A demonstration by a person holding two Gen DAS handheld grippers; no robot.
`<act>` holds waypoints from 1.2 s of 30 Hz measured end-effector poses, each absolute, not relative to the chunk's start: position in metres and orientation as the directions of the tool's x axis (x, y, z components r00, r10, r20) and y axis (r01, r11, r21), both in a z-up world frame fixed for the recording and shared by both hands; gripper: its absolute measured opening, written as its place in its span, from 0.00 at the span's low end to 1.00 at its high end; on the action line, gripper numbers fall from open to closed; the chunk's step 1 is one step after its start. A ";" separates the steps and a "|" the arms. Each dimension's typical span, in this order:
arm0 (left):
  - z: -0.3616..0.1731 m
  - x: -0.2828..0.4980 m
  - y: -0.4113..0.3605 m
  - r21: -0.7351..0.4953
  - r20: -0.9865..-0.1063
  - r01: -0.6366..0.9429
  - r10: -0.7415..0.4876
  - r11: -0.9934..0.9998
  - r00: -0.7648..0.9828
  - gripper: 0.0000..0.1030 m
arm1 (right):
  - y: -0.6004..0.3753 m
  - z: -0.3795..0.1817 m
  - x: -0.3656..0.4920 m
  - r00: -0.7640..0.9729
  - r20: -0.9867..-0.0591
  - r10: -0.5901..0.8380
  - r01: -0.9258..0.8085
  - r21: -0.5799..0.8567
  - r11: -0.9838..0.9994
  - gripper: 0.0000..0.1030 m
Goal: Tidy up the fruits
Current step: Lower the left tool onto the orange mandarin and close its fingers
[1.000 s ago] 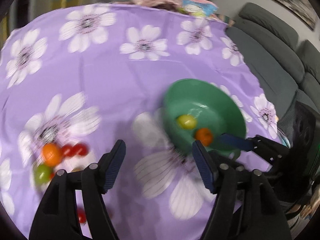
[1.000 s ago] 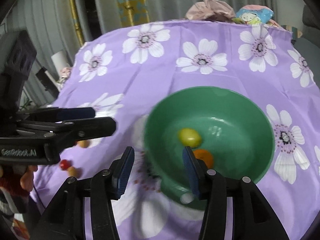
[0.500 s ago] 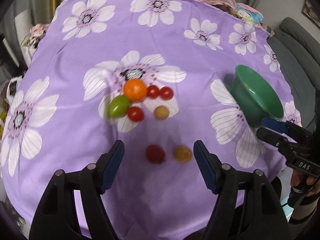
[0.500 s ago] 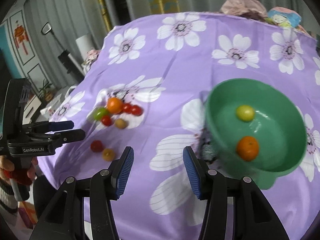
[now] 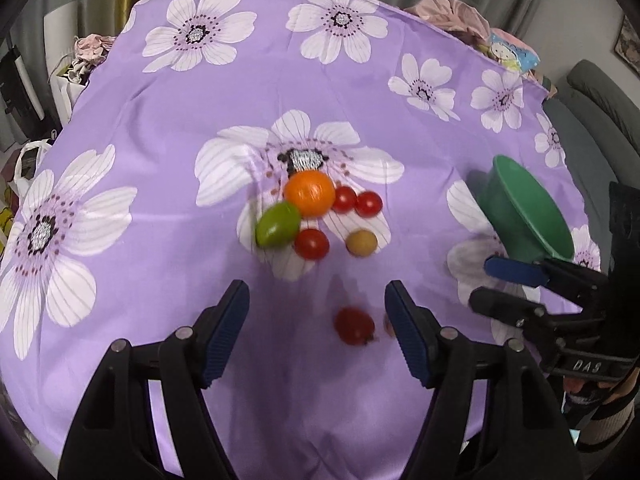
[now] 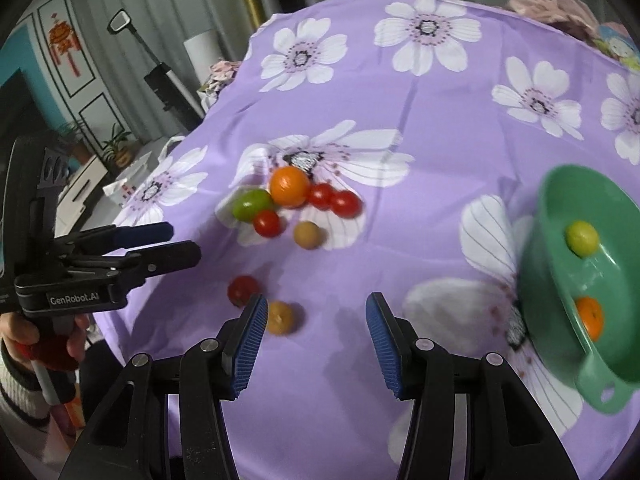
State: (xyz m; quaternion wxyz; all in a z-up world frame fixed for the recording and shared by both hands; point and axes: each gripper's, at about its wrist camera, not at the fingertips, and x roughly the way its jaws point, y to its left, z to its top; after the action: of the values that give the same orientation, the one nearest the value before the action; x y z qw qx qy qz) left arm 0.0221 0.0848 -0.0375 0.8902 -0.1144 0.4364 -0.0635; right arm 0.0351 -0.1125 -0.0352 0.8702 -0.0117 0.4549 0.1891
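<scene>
A cluster of fruit lies on the purple flowered cloth: an orange (image 5: 309, 193) (image 6: 289, 185), a green fruit (image 5: 277, 224) (image 6: 252, 203), three red tomatoes (image 5: 312, 243) and a tan fruit (image 5: 361, 243). Nearer lie a red tomato (image 5: 354, 325) (image 6: 243, 290) and a yellow-orange fruit (image 6: 281, 317). My left gripper (image 5: 318, 320) is open and empty, with the near red tomato between its fingers. My right gripper (image 6: 314, 332) is open and empty, just right of the yellow-orange fruit. The green bowl (image 6: 558, 280) (image 5: 516, 216) at the right holds a yellow-green fruit (image 6: 582, 238) and a small orange (image 6: 590, 317).
A grey sofa (image 5: 600, 128) stands beyond the table's right edge. Bundled cloth and a colourful packet (image 5: 512, 50) lie at the far edge. Bags and a floor cleaner (image 6: 168, 84) stand off the left side.
Both grippers have swung left, away from the bowl and towards the loose fruit. The fruit cluster is now central and nearer in both views. Both stayed open.
</scene>
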 end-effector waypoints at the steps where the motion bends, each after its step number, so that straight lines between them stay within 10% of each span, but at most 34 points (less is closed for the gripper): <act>1: -0.037 0.027 0.087 -0.263 -0.758 0.017 -0.217 0.965 0.615 0.67 | -0.110 -0.035 0.038 0.511 -0.796 0.323 -0.345 0.154 0.926 0.50; 36: -0.072 0.153 0.107 -0.406 -0.806 0.036 -0.376 0.913 0.456 0.44 | -0.063 -0.096 0.162 0.358 -0.806 0.472 -0.288 0.386 0.876 0.45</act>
State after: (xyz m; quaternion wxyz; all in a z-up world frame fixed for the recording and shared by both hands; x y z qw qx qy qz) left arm 0.1530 0.1072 -0.0719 0.8367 -0.1679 0.5066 -0.1233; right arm 0.1618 -0.0631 -0.0958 0.8191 0.0890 0.5170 0.2322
